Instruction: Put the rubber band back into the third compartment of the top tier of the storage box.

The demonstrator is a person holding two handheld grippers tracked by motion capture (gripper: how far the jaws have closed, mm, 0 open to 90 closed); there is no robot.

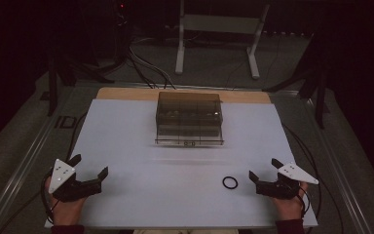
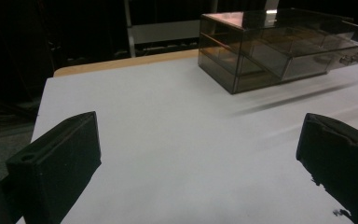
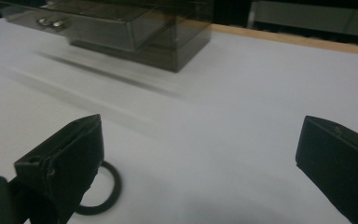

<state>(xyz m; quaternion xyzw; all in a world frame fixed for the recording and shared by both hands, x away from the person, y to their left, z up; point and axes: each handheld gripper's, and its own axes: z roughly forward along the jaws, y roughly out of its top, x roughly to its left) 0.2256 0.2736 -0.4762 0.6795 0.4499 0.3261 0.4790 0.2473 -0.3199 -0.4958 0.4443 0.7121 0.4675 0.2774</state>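
Observation:
A smoky clear plastic drawer box [image 1: 190, 118] stands at the middle back of the white table top [image 1: 126, 126]; its lower drawer juts out a little toward me. It also appears in the left gripper view [image 2: 279, 44] and the right gripper view [image 3: 121, 23]. A black ring [image 1: 230, 183] lies flat on the table near the front, just left of my right gripper [image 1: 264, 170]. In the right gripper view the ring [image 3: 107, 189] sits partly behind the left jaw. My right gripper is open and holds nothing. My left gripper [image 1: 90, 165] rests open at the front left, nothing between its jaws.
A bare wooden strip [image 1: 126, 93] runs along the table's back edge. Behind the table stand a white frame [image 1: 219, 29] and dark stands, with cables [image 1: 146, 68] on the floor. Cables trail from both grippers off the table sides.

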